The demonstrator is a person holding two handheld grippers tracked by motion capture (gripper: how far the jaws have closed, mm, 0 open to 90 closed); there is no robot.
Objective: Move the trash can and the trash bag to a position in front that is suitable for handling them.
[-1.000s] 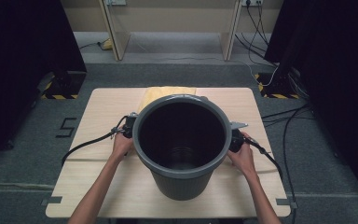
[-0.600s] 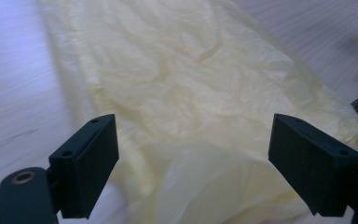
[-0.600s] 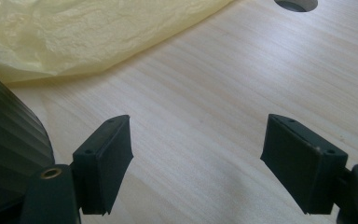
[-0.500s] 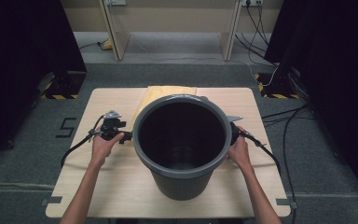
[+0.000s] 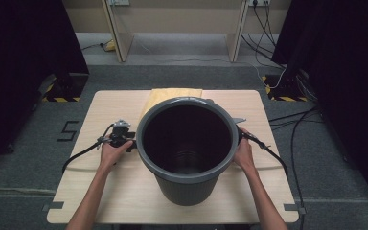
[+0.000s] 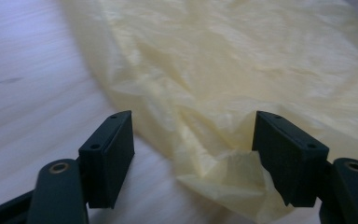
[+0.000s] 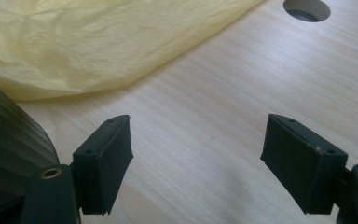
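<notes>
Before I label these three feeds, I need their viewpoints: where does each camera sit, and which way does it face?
High view: above the person's side, facing forward and down on the table and grey bucket; forearms, both hands and the left tool show.
Left gripper view: rides the left tool, looking low along its open jaws, which have just been closing, at the yellow plastic bag with a bag corner between them.
Right gripper view: rides the right tool, jaws open over bare wood, bucket wall at left.
Shared: all show the bag and tabletop.

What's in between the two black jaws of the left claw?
A crumpled corner of the yellow plastic bag lies between the left claw's open jaws, on the wooden table, as the left gripper view shows.
</notes>
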